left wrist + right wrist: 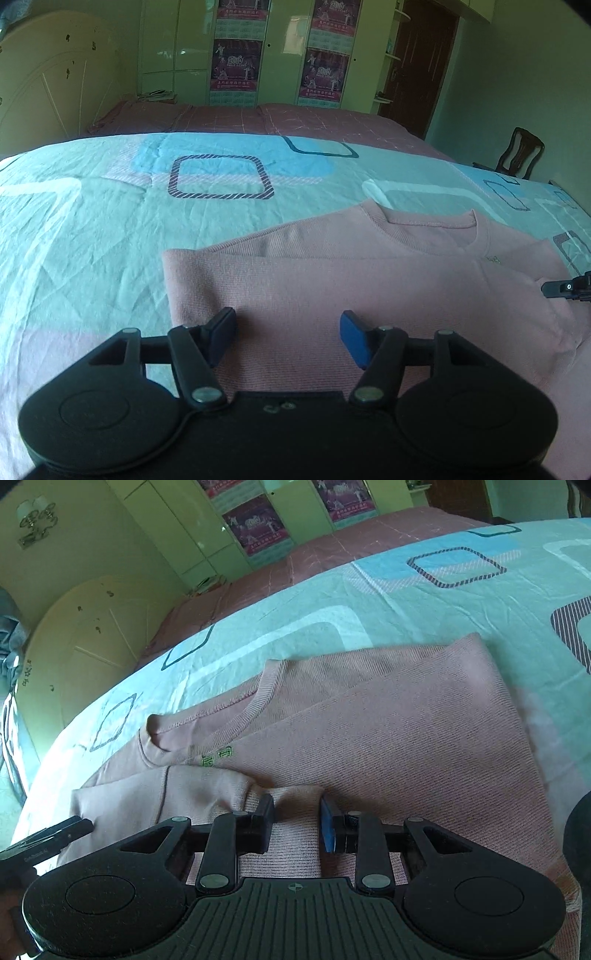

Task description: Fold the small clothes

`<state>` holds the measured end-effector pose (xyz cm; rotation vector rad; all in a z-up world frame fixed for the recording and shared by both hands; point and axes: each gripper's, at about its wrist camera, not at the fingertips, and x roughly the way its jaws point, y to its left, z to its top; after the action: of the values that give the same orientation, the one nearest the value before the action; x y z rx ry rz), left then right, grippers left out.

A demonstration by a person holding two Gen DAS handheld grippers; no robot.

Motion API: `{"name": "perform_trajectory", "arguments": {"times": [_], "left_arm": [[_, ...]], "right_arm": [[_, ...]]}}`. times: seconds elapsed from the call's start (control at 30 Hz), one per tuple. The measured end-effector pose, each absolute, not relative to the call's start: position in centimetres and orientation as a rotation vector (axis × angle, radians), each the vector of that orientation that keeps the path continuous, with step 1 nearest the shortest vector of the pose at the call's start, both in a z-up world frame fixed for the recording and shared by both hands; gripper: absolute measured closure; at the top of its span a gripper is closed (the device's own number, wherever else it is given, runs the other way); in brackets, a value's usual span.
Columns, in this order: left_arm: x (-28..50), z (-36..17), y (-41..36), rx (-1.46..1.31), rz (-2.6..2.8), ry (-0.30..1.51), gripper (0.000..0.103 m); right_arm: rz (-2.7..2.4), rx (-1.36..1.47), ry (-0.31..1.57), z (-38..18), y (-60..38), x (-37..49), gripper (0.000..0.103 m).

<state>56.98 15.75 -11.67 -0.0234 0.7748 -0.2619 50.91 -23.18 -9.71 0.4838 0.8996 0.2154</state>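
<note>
Black linkages of the left gripper [288, 338] are hovering over the pink sweatshirt [369, 295], its blue-padded jaws standing wide apart and holding nothing. Across the sweatshirt, the right gripper [297, 821] is sitting low on the fabric with a narrower gap, a raised ridge of cloth lying between its pads; whether it is pinching is unclear. Partly folded, the sweatshirt is lying flat on the turquoise patterned bedsheet [92, 221], neckline [236, 716] pointing toward the cream headboard [85, 646].

Home bedroom. A large bed [92, 229] under a teal patterned sheet, cream headboard [48, 81] at one end. Glossy wardrobe [177, 48] with posters [236, 66] along the far wall; dark door [421, 62], wooden chair [521, 155], wall lamp [37, 520].
</note>
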Motion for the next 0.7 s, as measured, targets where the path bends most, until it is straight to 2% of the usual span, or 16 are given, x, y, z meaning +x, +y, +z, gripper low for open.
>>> {"name": "perform_trajectory", "arguments": {"times": [0.13,0.27,0.47,0.63,0.67,0.7], "left_arm": [[56.7,-11.8,15.8,0.019,-0.282,0.766,0.043],[57.1,-11.8,15.8,0.046,-0.300,0.772,0.042],[60.0,-11.7,16.6,0.076,-0.293,0.774,0.038],[60.9,-10.9,17.4,0.027,-0.258,0.781,0.045],[60.1,-10.4,16.8,0.033,-0.246,0.762,0.043],[59.1,-9.9,16.0,0.021,-0.263,0.741,0.036]], "right_arm": [[0.193,0.444,0.813,-7.5,-23.2,48.7,0.099],[0.161,0.406,0.902,-10.0,-22.5,49.6,0.099],[0.146,0.399,0.885,-9.8,-22.4,49.5,0.098],[0.114,0.421,0.868,-9.6,-22.8,49.5,0.097],[0.081,0.396,0.832,-8.9,-22.7,49.3,0.096],[0.055,0.364,0.794,-8.3,-22.3,49.1,0.096]]}}
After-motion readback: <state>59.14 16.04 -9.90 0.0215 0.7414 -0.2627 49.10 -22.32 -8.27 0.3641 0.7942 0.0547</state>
